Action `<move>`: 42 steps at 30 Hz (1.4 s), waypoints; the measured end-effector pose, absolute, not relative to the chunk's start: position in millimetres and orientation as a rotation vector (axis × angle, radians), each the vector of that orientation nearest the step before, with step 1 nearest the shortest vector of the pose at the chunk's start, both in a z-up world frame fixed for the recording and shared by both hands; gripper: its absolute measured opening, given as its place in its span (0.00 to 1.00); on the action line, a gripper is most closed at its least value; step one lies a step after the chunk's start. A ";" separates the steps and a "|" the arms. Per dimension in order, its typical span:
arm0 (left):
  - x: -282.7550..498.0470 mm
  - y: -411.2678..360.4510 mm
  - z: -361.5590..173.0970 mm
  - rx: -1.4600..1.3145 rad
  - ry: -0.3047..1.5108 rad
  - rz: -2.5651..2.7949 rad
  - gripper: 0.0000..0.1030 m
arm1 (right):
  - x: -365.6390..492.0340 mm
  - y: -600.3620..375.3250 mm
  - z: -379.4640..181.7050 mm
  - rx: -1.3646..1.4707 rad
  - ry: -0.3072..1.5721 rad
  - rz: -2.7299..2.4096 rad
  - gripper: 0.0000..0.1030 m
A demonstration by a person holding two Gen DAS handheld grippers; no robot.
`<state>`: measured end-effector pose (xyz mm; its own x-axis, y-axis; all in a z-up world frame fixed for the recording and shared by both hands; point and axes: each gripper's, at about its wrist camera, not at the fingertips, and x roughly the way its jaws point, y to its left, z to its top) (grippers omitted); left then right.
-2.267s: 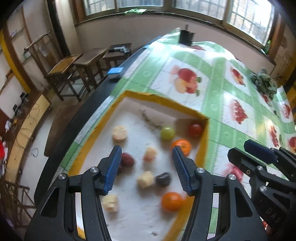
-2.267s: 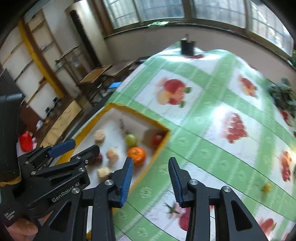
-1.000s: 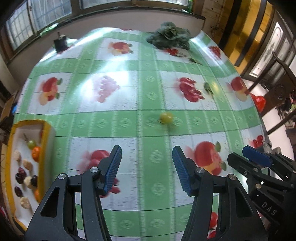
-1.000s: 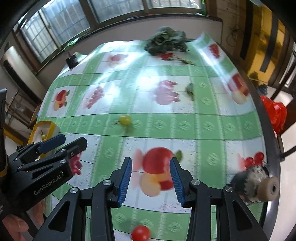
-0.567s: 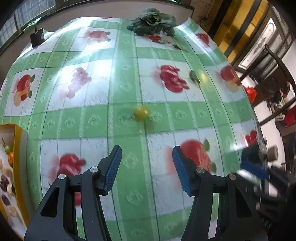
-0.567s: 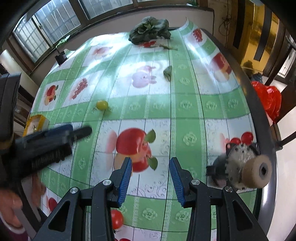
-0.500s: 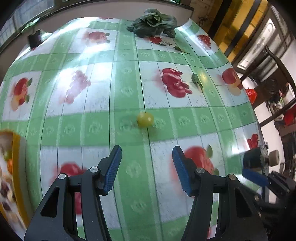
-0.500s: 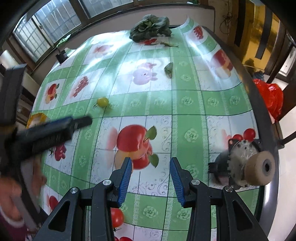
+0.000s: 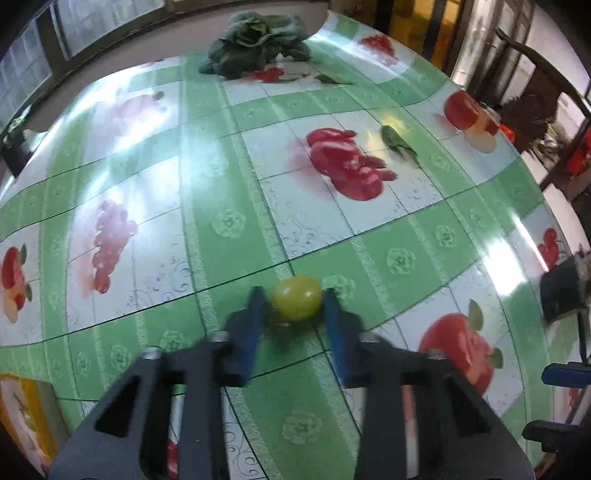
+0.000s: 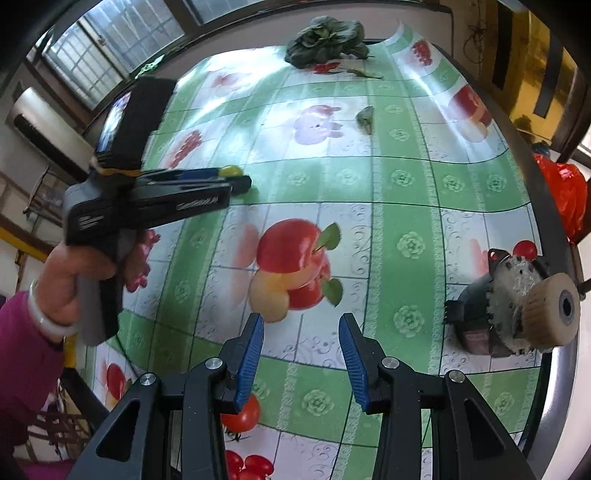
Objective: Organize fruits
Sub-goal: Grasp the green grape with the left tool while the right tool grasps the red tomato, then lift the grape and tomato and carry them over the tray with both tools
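Right gripper (image 10: 301, 325) at bottom centre, blue pads apart, nothing between them, above green fruit-print tablecloth (image 10: 406, 192). Left gripper (image 10: 236, 175) at left of frame, held by hand (image 10: 74, 273) in magenta sleeve, jaws closing around yellow-green fruit (image 10: 229, 170). Red tomato (image 10: 242, 411) near bottom. Grinder-like tool (image 10: 517, 314) at right edge. Leafy greens (image 10: 325, 35) at top.

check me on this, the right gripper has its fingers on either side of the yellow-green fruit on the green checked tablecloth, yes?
Wrong gripper. The left gripper has the yellow-green fruit between its closing jaws, on the green checked tablecloth; the left wrist view shows it. The right gripper has nothing between its fingers.
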<state>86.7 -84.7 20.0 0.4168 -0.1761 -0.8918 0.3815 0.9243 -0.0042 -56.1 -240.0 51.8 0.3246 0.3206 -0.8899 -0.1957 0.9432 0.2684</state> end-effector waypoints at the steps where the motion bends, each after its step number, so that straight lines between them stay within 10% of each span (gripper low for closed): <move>1: 86.6 -83.6 20.5 0.205 1.093 -0.354 0.25 | -58.5 -239.6 52.7 0.115 1.191 0.346 0.40; 42: -36.7 42.9 99.0 0.007 1.009 -0.050 0.25 | -69.4 -126.9 81.4 -0.125 1.133 0.547 0.28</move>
